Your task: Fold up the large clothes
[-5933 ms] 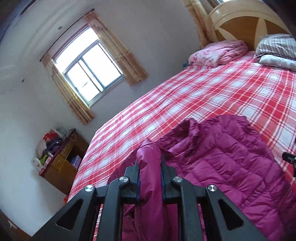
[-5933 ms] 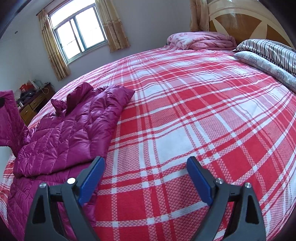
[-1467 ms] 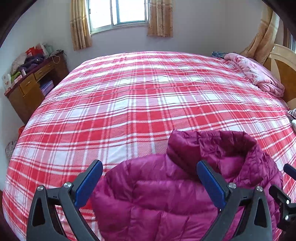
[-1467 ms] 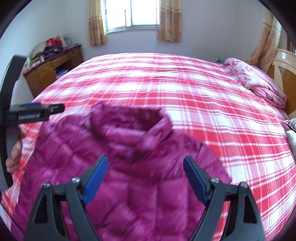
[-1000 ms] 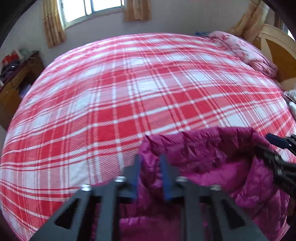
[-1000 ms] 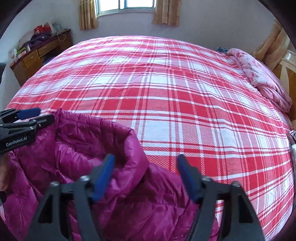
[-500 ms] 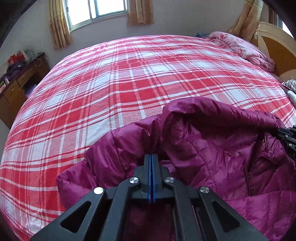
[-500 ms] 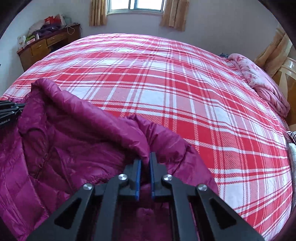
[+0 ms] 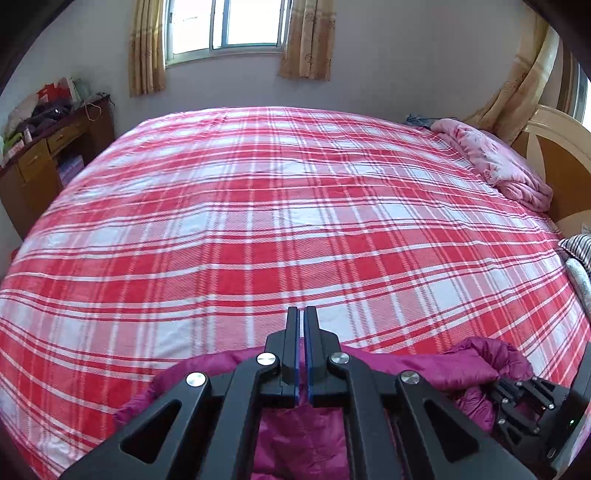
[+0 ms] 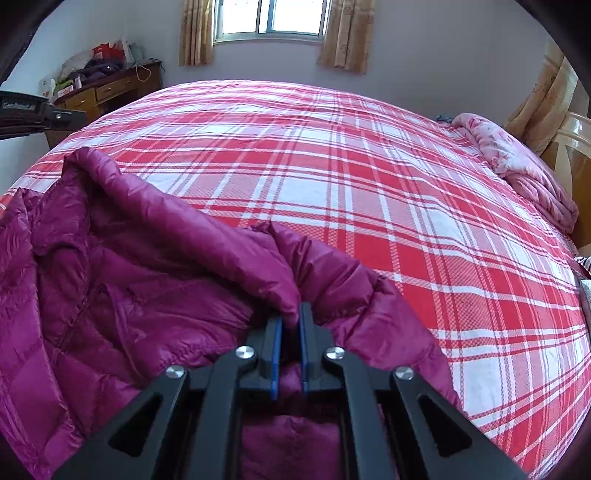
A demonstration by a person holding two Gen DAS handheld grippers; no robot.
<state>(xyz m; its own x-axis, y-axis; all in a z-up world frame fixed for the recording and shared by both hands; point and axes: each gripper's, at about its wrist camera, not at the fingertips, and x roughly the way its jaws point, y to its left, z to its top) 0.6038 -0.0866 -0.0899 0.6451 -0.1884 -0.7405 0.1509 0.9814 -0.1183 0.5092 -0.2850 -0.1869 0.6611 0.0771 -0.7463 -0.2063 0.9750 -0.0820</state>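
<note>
Both claws are clenched on the magenta down jacket (image 10: pixel 122 280), which lies bunched at the near edge of the plaid bed (image 9: pixel 280 229). Left claw (image 9: pixel 303 354) points level across the bed toward the window (image 9: pixel 225 22), fingers pressed nearly together with a thin fold of jacket fabric between them lower down. Right claw (image 10: pixel 290 332) sits just beside it to the right, angled the same way, pinching a thick puffed ridge of the jacket's collar edge. A pink quilt (image 9: pixel 495 162) lies at the bed's far right corner.
</note>
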